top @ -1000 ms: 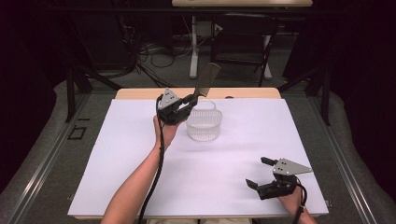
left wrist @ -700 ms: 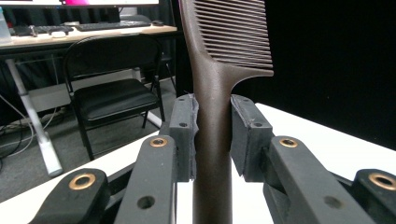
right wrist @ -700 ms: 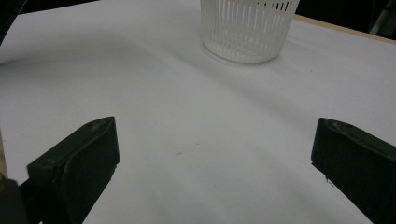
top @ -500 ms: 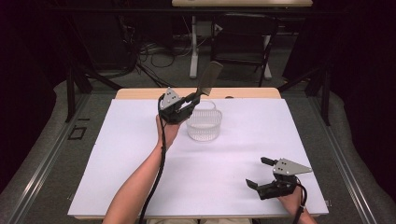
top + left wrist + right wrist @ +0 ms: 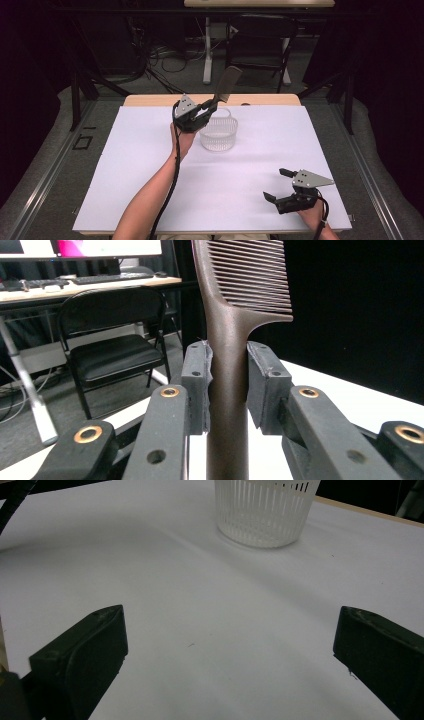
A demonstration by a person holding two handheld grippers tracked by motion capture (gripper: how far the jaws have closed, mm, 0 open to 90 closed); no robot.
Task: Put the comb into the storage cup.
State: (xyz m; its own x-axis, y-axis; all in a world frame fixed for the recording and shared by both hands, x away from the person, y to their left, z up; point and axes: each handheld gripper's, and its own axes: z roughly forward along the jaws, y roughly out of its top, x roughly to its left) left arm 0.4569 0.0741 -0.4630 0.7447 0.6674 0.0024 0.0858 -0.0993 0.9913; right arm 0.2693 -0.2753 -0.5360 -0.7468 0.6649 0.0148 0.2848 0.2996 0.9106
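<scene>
High view: left claw is raised over the far-left part of the desk, just left of the white slotted basket. It is clenched on the handle of a dark brown comb. Comb sticks up and away from the claw, tilted toward the far right, toothed end highest, above the basket's far rim. Comb is clear of the basket and the desk. Cable trails from the claw down along the person's left forearm.

Right claw sits low at the near-right corner of the desk, well apart from basket and comb. Jaws spread wide, nothing between them.

Left gripper view: comb handle runs straight up the middle between the two jaws. Both pads press on the handle from either side, grip sits just below where the teeth start. Teeth project to the right at the top of the frame. A black folding chair stands on the floor behind, left of the comb.

Right gripper view: right claw released, jaws far apart at the two lower corners, bare white desk between them. Basket stands on the desk ahead, upright, near the top edge, not touching the jaws.
</scene>
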